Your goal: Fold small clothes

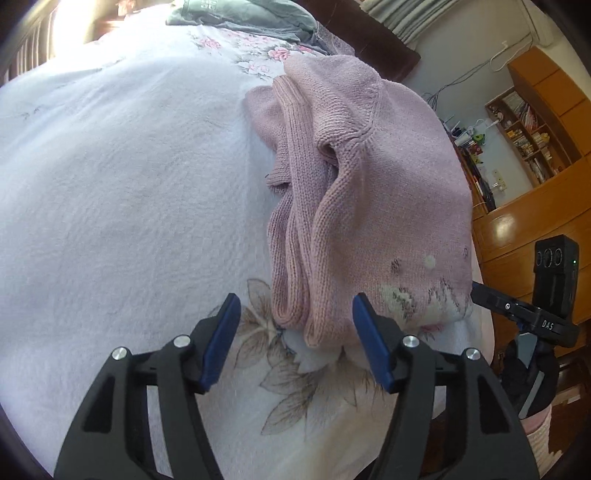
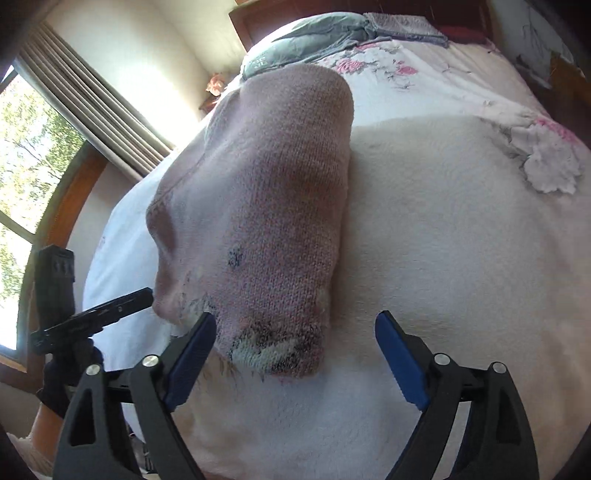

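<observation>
A small pink knitted sweater (image 1: 369, 192) lies folded lengthwise on the white floral blanket (image 1: 122, 206), its patterned hem toward me. My left gripper (image 1: 295, 314) is open, its blue pads on either side of the sweater's near folded edge, just short of it. In the right wrist view the same sweater (image 2: 266, 214) stretches away from me, and my right gripper (image 2: 295, 332) is open with the patterned hem lying between and just ahead of its pads. The other gripper (image 2: 99, 314) shows at the left, its tip by the sweater's corner; its state is unclear from there.
A grey garment (image 1: 240, 14) and a folded lilac cloth (image 2: 406, 26) lie at the far end of the bed. A wooden cabinet with shelves (image 1: 535, 122) stands beside the bed, and a window with blinds (image 2: 55, 122) on the other side. A dark-gloved hand (image 2: 74, 365) holds the other gripper.
</observation>
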